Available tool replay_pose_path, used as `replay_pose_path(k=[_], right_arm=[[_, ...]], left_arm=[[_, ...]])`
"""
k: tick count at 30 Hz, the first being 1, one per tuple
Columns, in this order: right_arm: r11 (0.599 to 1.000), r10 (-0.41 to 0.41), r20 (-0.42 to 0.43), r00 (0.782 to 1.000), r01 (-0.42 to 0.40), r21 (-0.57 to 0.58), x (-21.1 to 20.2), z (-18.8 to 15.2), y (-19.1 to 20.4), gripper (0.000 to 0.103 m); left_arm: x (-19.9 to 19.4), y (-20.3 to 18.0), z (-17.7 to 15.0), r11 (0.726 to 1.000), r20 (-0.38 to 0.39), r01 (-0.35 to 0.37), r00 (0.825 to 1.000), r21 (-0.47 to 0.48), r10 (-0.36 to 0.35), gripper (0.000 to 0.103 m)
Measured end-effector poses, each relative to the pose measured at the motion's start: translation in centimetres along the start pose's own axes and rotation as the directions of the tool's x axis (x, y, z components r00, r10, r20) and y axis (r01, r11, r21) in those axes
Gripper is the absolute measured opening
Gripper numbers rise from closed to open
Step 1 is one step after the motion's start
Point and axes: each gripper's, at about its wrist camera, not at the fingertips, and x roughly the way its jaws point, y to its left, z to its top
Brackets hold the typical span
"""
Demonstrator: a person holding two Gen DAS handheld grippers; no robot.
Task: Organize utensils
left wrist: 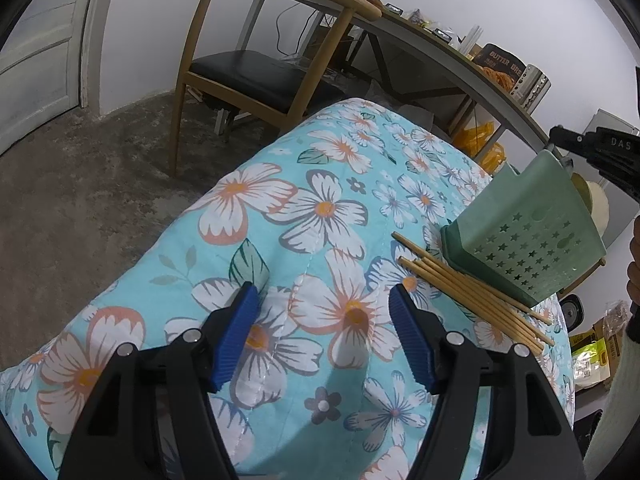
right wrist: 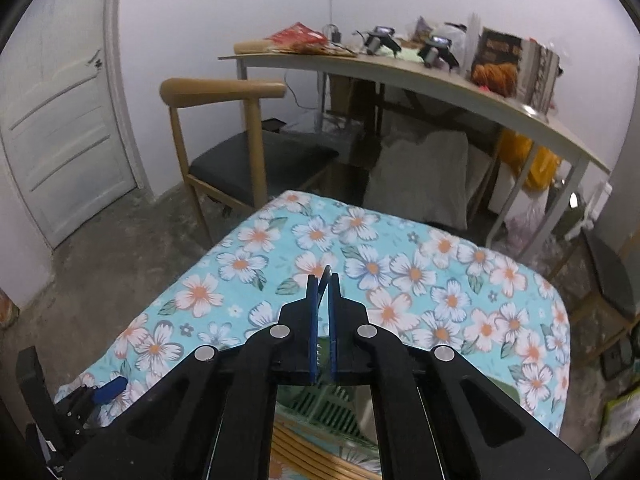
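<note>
Left wrist view: the left hand-held gripper [left wrist: 324, 330] hangs over a table covered with a turquoise floral quilted cloth [left wrist: 304, 216]. Its jaws stand wide apart, and only cloth shows between the blue ribbed pads [left wrist: 236, 336]. To the right, near the cloth's edge, a pale green plastic utensil holder [left wrist: 524, 236] with star-shaped cut-outs is tilted, its dark green base turned toward the camera. A bundle of wooden chopsticks [left wrist: 476, 296] lies flat on the cloth, just in front of and partly under the holder. At the holder's upper rim the black right hand-held gripper [left wrist: 600, 152] comes in from the right edge; whether it grips the rim cannot be told from here. A person's hand [left wrist: 634, 268] and pale sleeve show at the far right. Behind stand a wooden chair [left wrist: 256, 68] with a black seat and a long side table [left wrist: 460, 72] with a butter bread package [left wrist: 500, 66] on it.

Right wrist view: the right hand-held gripper [right wrist: 324, 280] has its blue pads [right wrist: 313, 328] drawn almost together, meeting at the tips, with a thin dark edge poking out just beyond them; what that edge belongs to is unclear. Under the black frame, at the bottom of the picture, the green slatted holder [right wrist: 324, 408] and the chopsticks [right wrist: 304, 452] show through. The left hand-held gripper [right wrist: 100, 394] appears at lower left over the cloth [right wrist: 400, 272]. A white panelled door [right wrist: 60, 140], the chair [right wrist: 224, 136] and the cluttered side table [right wrist: 400, 76] fill the background.
</note>
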Motion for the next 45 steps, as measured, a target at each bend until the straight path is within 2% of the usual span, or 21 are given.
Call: replay_pose_path(k=[3, 6, 10, 13, 16, 19, 22, 27, 29, 31, 35, 37, 39, 41, 43, 45], right_arm=[[1.0, -0.005, 0.039, 0.999, 0.004, 0.028, -0.5, 0.4, 0.1, 0.0], [0.997, -0.02, 0.12, 0.993, 0.011, 0.08, -2.8, 1.2, -0.5, 0.0], [0.992, 0.007, 0.236, 0.972, -0.036, 0.118, -7.9, 2.8, -1.3, 0.0], [0.994, -0.02, 0.325, 0.945, -0.015, 0.105, -12.1, 3.7, -1.3, 0.0], [0.996, -0.058, 0.375, 0.925, 0.027, 0.089, -14.6, 4.0, -1.1, 0.0], [0.993, -0.107, 0.368, 0.924, 0.081, 0.086, -14.6, 3.8, -1.3, 0.0], [0.991, -0.127, 0.334, 0.934, 0.108, 0.074, -13.3, 3.4, -1.3, 0.0], [0.993, -0.118, 0.302, 0.946, 0.111, 0.041, -12.0, 2.6, -0.4, 0.0], [0.99, -0.133, 0.299, 0.945, 0.14, 0.001, -11.6, 2.5, 0.6, 0.0], [0.991, -0.116, 0.289, 0.95, 0.131, -0.033, -11.3, 2.4, 1.4, 0.0], [0.986, -0.09, 0.214, 0.973, 0.117, -0.117, -9.2, 1.9, 3.0, 0.001], [0.985, -0.052, 0.12, 0.991, 0.07, -0.156, -7.0, 1.1, 3.5, 0.003], [0.982, -0.072, 0.09, 0.993, 0.086, -0.166, -6.0, 0.3, 3.4, 0.003], [0.983, -0.098, 0.103, 0.99, 0.113, -0.146, -6.2, -0.4, 2.7, 0.011], [0.989, -0.102, 0.136, 0.985, 0.116, -0.094, -7.3, -0.6, 1.5, 0.031], [0.994, -0.105, 0.18, 0.978, 0.11, -0.013, -9.0, -0.9, -0.2, 0.033]], left_arm=[[0.0, 0.0, 0.0, 1.0, 0.0, -0.001, 1.0, 0.001, 0.001, 0.066], [0.0, 0.1, 0.0, 1.0, -0.001, -0.001, 1.0, 0.001, 0.001, 0.066], [0.1, -0.1, 0.0, 1.0, -0.001, 0.0, 1.0, -0.001, 0.0, 0.066], [0.1, -0.1, 0.0, 1.0, 0.0, -0.01, 1.0, 0.007, 0.01, 0.066], [0.1, -0.1, -0.1, 1.0, 0.0, -0.012, 1.0, 0.008, 0.012, 0.066], [0.1, -0.1, 0.0, 1.0, 0.0, -0.008, 1.0, 0.005, 0.008, 0.066], [0.1, -0.2, -0.1, 1.0, 0.0, -0.009, 1.0, 0.006, 0.009, 0.066], [0.1, -0.1, -0.1, 1.0, 0.0, -0.009, 1.0, 0.005, 0.009, 0.066], [0.1, -0.1, -0.1, 1.0, 0.0, -0.009, 1.0, 0.005, 0.009, 0.066], [0.1, 0.0, -0.1, 1.0, 0.0, -0.008, 1.0, 0.004, 0.008, 0.066], [0.1, -0.1, -0.1, 1.0, 0.0, -0.009, 1.0, 0.005, 0.009, 0.066], [0.1, -0.1, -0.1, 1.0, 0.0, -0.008, 1.0, 0.005, 0.008, 0.066], [0.1, -0.1, -0.1, 1.0, -0.001, -0.008, 1.0, 0.004, 0.008, 0.066], [0.1, -0.1, -0.1, 1.0, 0.0, -0.007, 1.0, 0.004, 0.007, 0.066], [0.1, -0.1, -0.1, 1.0, 0.0, -0.003, 1.0, 0.001, 0.003, 0.066], [0.1, -0.1, -0.1, 1.0, -0.001, -0.006, 1.0, 0.002, 0.006, 0.066]])
